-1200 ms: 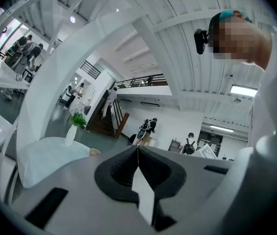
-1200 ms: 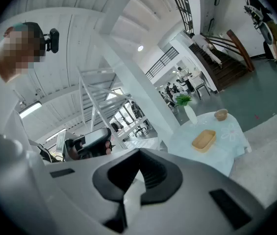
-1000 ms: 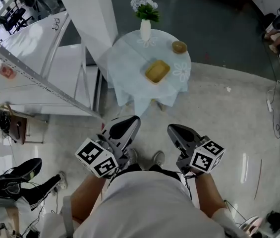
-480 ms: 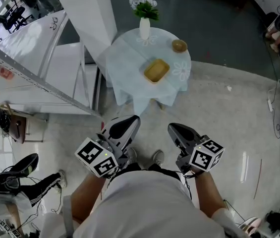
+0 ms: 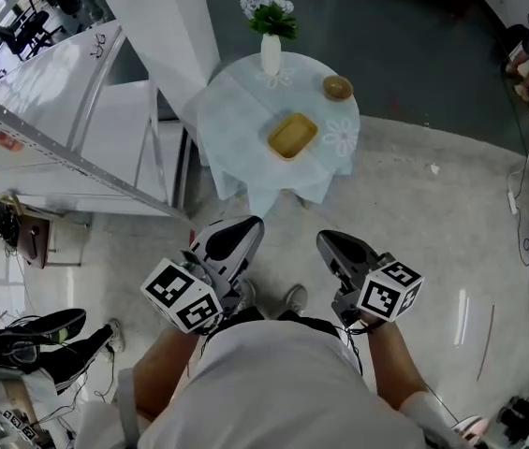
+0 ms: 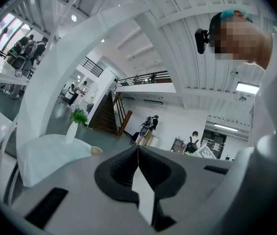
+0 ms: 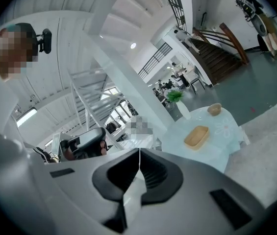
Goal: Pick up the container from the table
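A yellow rectangular container (image 5: 292, 136) lies in the middle of a small round table (image 5: 236, 110) with a pale blue cloth, far ahead of me. It also shows in the right gripper view as the yellow container (image 7: 196, 136). My left gripper (image 5: 236, 239) and right gripper (image 5: 339, 249) are held close to my body, well short of the table. Both have their jaws shut with nothing between them. In the left gripper view the left gripper (image 6: 138, 150) hides the container.
On the table stand a white vase with flowers (image 5: 271, 26) at the back and a small round bowl (image 5: 337, 88) at the right. A white column and metal stair frame (image 5: 77, 157) rise at the left. Bags and cables (image 5: 21, 344) lie on the floor at lower left.
The table and container have slid slightly up and left in the head view. Both grippers keep their place in front of my body, still shut.
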`<state>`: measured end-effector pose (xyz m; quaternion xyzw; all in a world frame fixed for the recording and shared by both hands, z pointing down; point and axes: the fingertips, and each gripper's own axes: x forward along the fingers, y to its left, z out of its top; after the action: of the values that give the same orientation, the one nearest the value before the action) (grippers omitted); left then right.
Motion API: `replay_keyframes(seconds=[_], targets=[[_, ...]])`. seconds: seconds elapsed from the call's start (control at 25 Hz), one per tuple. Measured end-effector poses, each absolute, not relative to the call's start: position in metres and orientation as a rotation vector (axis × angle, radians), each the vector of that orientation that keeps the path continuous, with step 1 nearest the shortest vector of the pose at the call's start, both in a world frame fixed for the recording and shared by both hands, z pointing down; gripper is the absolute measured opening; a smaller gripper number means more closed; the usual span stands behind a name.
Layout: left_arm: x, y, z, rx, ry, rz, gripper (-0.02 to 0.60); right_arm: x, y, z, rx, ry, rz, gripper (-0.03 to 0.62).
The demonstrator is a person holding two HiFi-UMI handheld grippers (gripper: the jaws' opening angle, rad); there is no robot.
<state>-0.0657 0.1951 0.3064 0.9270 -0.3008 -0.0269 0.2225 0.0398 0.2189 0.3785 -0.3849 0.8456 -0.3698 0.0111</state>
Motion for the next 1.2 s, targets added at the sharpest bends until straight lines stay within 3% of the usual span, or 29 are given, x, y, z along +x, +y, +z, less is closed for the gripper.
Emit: replay_keyframes(seconds=[1.2], targets=[[0.029, 0.214, 0.316, 2.546, -0.956, -0.037, 0.021, 0.139, 0.223, 0.392, -1.081, 2.673, -1.156, 0.023]])
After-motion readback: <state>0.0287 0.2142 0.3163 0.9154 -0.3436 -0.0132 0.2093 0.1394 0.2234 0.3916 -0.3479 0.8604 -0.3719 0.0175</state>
